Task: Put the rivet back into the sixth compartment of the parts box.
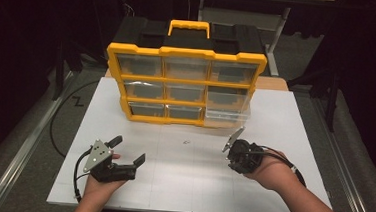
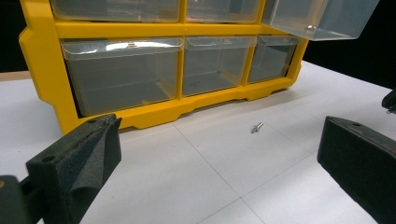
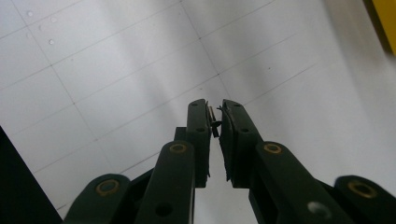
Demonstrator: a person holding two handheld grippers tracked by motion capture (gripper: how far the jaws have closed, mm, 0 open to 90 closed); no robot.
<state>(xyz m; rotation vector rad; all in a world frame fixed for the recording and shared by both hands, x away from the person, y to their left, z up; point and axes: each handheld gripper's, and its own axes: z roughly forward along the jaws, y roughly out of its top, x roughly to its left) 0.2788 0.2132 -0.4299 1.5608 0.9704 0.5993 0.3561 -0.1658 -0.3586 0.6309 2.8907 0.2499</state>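
R hand-held gripper [image 3: 214, 122]: jaws nearly closed, pinching a tiny dark part [image 3: 214, 123] betw. the pads near the tips. Part mostly hidden by the pads; only a thin sliver shows in the gap, too small to say what it is. Its visible long axis runs approx. 12–6 o'clock in the right gripper view, along the jaws. In the high view this gripper [image 1: 233, 145] sits at approx. 4 o'clock from counter centre, tips aimed toward 11 o'clock; the pinched part can't be made out there.

L hand-held gripper [image 1: 129, 149]: jaws wide apart, nothing betw. them, at approx. 8 o'clock on the counter [image 1: 180, 185], tips aimed toward 2 o'clock. In the left gripper view both jaws are cut off by the frame edges.

Small metal screw [image 2: 256, 127] lies loose on the counter, just in front of the yellow drawer organiser [image 2: 42, 70]. Long axis approx. 2–8 o'clock in the left gripper view; which end is the head is hard to tell. In the high view it's a speck [image 1: 187, 142], betw. the two grippers, well apart from both.

Organiser [image 1: 187, 53] stands at 12 o'clock. One clear drawer [image 1: 227, 116] at its lower right is pulled out; in the left gripper view that drawer [image 2: 322, 16] is cut off at the top edge. Drawer contents can't be made out through the glare.
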